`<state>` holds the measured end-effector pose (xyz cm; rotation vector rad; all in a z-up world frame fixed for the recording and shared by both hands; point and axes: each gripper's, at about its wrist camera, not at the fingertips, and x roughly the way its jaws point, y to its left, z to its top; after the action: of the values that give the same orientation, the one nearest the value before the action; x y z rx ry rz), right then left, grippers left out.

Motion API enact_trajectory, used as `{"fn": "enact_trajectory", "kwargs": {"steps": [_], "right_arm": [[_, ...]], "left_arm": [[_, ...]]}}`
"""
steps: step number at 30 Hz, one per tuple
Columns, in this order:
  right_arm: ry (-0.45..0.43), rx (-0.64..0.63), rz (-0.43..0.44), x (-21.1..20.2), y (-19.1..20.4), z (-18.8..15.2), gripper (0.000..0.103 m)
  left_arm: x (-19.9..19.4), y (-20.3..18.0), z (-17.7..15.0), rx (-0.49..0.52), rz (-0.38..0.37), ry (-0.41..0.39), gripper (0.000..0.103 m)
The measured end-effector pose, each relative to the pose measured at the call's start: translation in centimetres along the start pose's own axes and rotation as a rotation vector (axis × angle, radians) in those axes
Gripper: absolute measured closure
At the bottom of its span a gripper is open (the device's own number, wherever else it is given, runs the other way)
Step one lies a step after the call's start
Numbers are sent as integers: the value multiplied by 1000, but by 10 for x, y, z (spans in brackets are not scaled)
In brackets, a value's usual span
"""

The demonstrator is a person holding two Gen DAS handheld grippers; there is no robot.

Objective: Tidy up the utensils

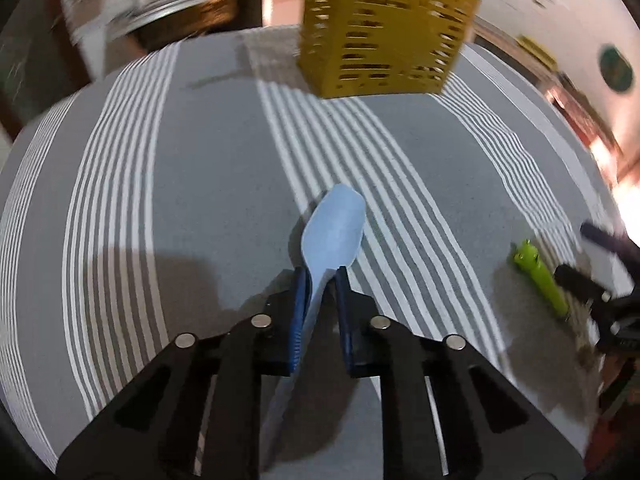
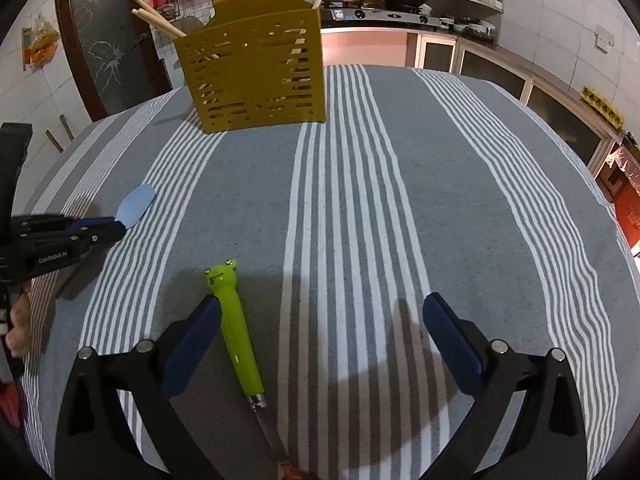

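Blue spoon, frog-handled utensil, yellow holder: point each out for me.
blue spoon (image 1: 334,232), left wrist view, on its bowl.
frog-handled utensil (image 2: 236,332), right wrist view, mid handle.
yellow holder (image 2: 256,80), right wrist view, front wall.

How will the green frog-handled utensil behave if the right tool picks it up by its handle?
The frog-handled utensil looks glossy and rounded, so it may slip or roll. Its metal shaft suggests stiffness. The open right tool would probably need a firm grip.
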<state>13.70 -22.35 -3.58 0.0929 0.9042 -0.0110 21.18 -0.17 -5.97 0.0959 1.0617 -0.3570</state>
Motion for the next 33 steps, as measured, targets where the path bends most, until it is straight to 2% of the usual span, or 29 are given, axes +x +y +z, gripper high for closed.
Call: {"fn": "enact_trajectory", "kwargs": {"steps": [3,5,7,9,11,13,15,17,19,22,26,31,33], "right_arm": [[6,-18,0,3,4,-1,5],[10,-36,-8,5,7,-2,5],[12,-69,-24,5,13,-2,5],[13,-105,-37,6,20,-3,6],[25,-152,-59,10,28,-3,18],[47,-160,-30,17,29,-4,26],[46,-144,-5,18,27,-1,39],[41,-141,-11,17,26,4,61],[43,-129,-18,18,22,9,70],[53,-108,-19,23,19,16,70],[57,-95,-38,25,21,20,70],[78,-69,-84,26,27,20,70],[80,-57,-83,26,26,19,70]], "left_arm": [[-6,-7,-9,-22,11,-20,90],[-6,-10,-9,-7,12,-34,78],[-9,-12,-10,4,31,-63,39],[-13,-11,-10,9,33,-89,33],[-14,-12,-8,26,29,-88,33],[-12,-14,-5,40,40,-86,33],[-8,-15,0,49,49,-85,33],[-5,-13,4,47,51,-82,33],[0,-10,10,38,51,-78,34],[9,-5,17,10,42,-52,46],[12,-6,20,1,43,-41,51],[13,-5,26,-27,57,-5,70],[14,-1,28,-52,44,2,70]]}}
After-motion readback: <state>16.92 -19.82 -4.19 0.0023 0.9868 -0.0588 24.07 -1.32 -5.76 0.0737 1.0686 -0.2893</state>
